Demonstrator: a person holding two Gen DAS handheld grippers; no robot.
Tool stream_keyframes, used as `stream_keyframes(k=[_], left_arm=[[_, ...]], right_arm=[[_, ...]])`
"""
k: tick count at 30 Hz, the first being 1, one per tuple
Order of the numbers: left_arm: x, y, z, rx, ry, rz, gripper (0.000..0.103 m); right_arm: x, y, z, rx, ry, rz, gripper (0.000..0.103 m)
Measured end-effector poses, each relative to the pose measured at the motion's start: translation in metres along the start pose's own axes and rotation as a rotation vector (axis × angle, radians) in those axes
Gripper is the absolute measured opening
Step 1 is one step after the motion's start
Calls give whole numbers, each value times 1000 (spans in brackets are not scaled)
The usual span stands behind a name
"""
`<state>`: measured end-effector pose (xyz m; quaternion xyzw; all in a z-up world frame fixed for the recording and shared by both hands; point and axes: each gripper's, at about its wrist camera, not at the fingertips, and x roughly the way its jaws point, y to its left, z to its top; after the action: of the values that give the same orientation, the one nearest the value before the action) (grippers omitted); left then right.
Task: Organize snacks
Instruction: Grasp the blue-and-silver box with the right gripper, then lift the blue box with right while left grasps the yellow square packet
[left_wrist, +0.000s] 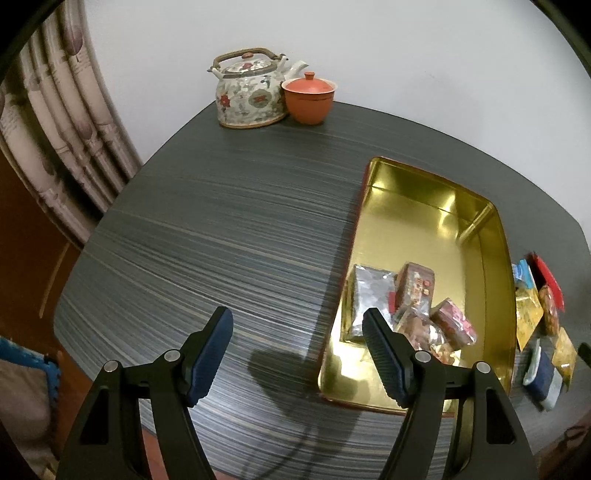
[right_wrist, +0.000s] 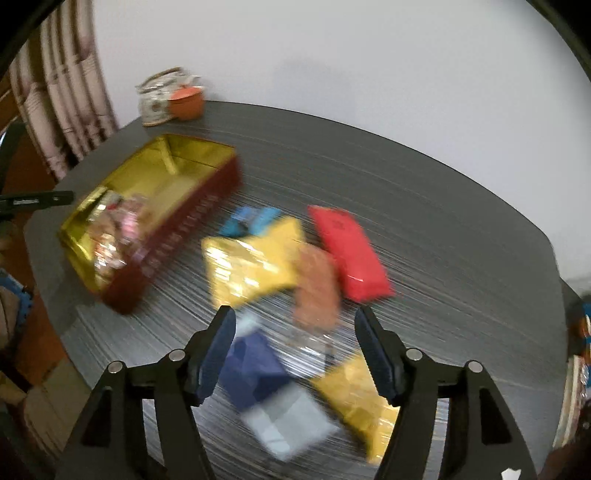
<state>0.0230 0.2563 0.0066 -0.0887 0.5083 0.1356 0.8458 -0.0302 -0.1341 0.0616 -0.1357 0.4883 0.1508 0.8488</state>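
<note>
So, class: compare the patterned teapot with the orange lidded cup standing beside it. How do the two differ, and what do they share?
The teapot is bigger than the orange cup. The teapot carries a floral pattern on white; the cup is plain orange. The teapot has a spout and an arched top handle; the cup shows neither. Both stand upright, lids on, at the table's far edge.

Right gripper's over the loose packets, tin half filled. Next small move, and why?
Probably lower the right gripper onto the dark blue packet just below it and close. Its jaws stand open with nothing between them, several packets lie on the table outside the gold tin, and the tin has bare floor.
</note>
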Motion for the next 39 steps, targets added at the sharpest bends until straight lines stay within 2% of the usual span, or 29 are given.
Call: stream_keyframes(k=[7,13,15,19,22,24,26,39], left_arm=[[-2,-22,-7,48,20,12,73],[-15,-40,-9,85,19,8,73],[-19,-46,-10,87,19,5,73],[-23,-59,-8,98,27,-18,73],[-25,-72,-10,119,30,-19,73],[-27,-79,-11,135,32,-20,73],[-28,-87,-12,155,31,-24,73],[-28,-131,-13,248,42,-55,73]], right_arm=[[-3,-51,-29,-38,63,-4,76],[3,-59,-38,-56,64,15,78],[-3,-53,-37,-75,20,31,78],[-4,-33,-33,-120,5,109,78],[2,-13,-31,-164,9,149,71],[8,-4,-31,-173,20,185,63],[15,5,-30,-183,30,211,60],[39,24,-32,-191,70,309,62]])
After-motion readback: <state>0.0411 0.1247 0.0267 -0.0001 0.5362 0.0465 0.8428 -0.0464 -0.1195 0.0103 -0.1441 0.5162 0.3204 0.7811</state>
